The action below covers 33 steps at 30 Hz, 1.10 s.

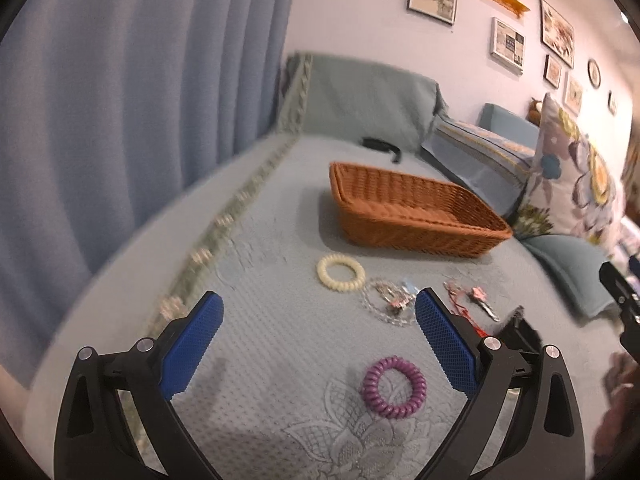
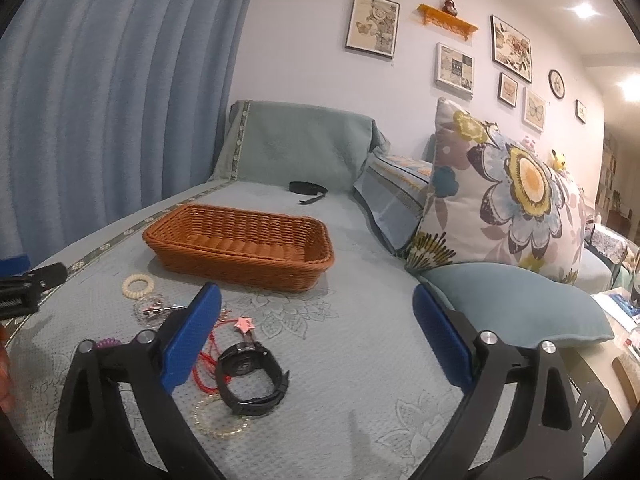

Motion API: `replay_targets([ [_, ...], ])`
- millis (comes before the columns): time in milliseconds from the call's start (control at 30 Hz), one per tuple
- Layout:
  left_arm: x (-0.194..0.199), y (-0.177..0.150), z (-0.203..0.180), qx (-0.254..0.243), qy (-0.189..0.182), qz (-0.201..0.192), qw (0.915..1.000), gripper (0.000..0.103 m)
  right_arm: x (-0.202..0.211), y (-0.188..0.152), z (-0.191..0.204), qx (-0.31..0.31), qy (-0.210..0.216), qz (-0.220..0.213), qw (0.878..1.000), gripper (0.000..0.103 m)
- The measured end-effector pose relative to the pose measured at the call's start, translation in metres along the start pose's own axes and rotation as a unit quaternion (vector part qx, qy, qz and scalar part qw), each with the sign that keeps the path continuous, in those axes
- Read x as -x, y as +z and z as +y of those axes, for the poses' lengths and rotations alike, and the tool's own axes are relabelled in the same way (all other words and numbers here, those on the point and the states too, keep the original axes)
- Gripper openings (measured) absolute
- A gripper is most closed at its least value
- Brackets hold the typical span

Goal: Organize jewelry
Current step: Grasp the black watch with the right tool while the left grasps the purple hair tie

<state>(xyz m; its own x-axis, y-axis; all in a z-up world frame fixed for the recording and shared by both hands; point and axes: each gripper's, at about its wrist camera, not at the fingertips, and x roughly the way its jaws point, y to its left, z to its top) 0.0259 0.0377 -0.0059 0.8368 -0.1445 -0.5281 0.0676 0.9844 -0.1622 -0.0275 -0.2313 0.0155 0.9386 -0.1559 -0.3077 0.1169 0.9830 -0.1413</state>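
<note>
Above the sofa cover (image 1: 280, 340), left gripper (image 1: 318, 320) spread empty, right gripper (image 2: 316, 312) likewise.

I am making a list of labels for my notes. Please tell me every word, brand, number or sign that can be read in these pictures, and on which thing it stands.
No text can be read in either view.
Black wristwatch with a round face: marks on the face, too small to read.
Pink star-shaped charm: dark marks, blurred.
Framed checkered picture on the wall: its small squares may hold print, but too blurred to read.
Brown woven wicker basket: no label seen.
</note>
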Motion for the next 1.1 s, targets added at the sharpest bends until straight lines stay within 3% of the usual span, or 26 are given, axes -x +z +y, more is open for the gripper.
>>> replay_targets([
  [100,-0.016,-0.002,0.007,0.01,-0.031,0.043,0.9986,0.086,-0.011,0.002,-0.015,-0.014,0.004,0.025,1.0,0.083],
  [267,-0.044,-0.016,-0.001,-0.009,-0.052,0.119,0.9915,0.07,-0.049,-0.008,-0.037,-0.053,0.058,0.131,0.988,0.063],
  [367,-0.056,-0.026,-0.008,-0.02,-0.059,0.151,0.9867,0.069,-0.068,-0.021,-0.037,-0.07,0.096,0.182,0.976,0.061],
  [467,-0.062,-0.032,-0.012,-0.025,-0.064,0.169,0.9831,0.063,-0.078,-0.03,-0.027,-0.064,0.111,0.208,0.97,0.056],
  [600,-0.065,-0.037,-0.015,-0.047,-0.044,0.172,0.983,0.055,-0.099,-0.037,-0.009,-0.036,0.112,0.239,0.964,0.043],
  [700,-0.066,-0.037,-0.017,-0.056,-0.04,0.173,0.9825,0.055,-0.116,-0.041,-0.004,-0.04,0.122,0.261,0.957,0.039],
  [833,-0.064,-0.039,-0.025,-0.086,-0.021,0.172,0.9811,0.047,-0.129,-0.052,0.003,-0.029,0.123,0.292,0.948,0.036],
  [867,-0.064,-0.04,-0.028,-0.094,-0.016,0.17,0.9808,0.043,-0.128,-0.052,0.004,-0.024,0.122,0.29,0.949,0.035],
  [933,-0.063,-0.041,-0.032,-0.11,-0.005,0.167,0.9798,0.034,-0.125,-0.051,0.007,-0.015,0.13,0.288,0.949,0.017],
  [1033,-0.063,-0.042,-0.037,-0.125,0.001,0.162,0.9789,0.01,-0.117,-0.05,0.015,0.007,0.125,0.279,0.952,0.012],
  [1100,-0.061,-0.042,-0.037,-0.125,0.003,0.157,0.9796,0.009,-0.111,-0.049,0.017,0.014,0.123,0.268,0.955,0.011],
])
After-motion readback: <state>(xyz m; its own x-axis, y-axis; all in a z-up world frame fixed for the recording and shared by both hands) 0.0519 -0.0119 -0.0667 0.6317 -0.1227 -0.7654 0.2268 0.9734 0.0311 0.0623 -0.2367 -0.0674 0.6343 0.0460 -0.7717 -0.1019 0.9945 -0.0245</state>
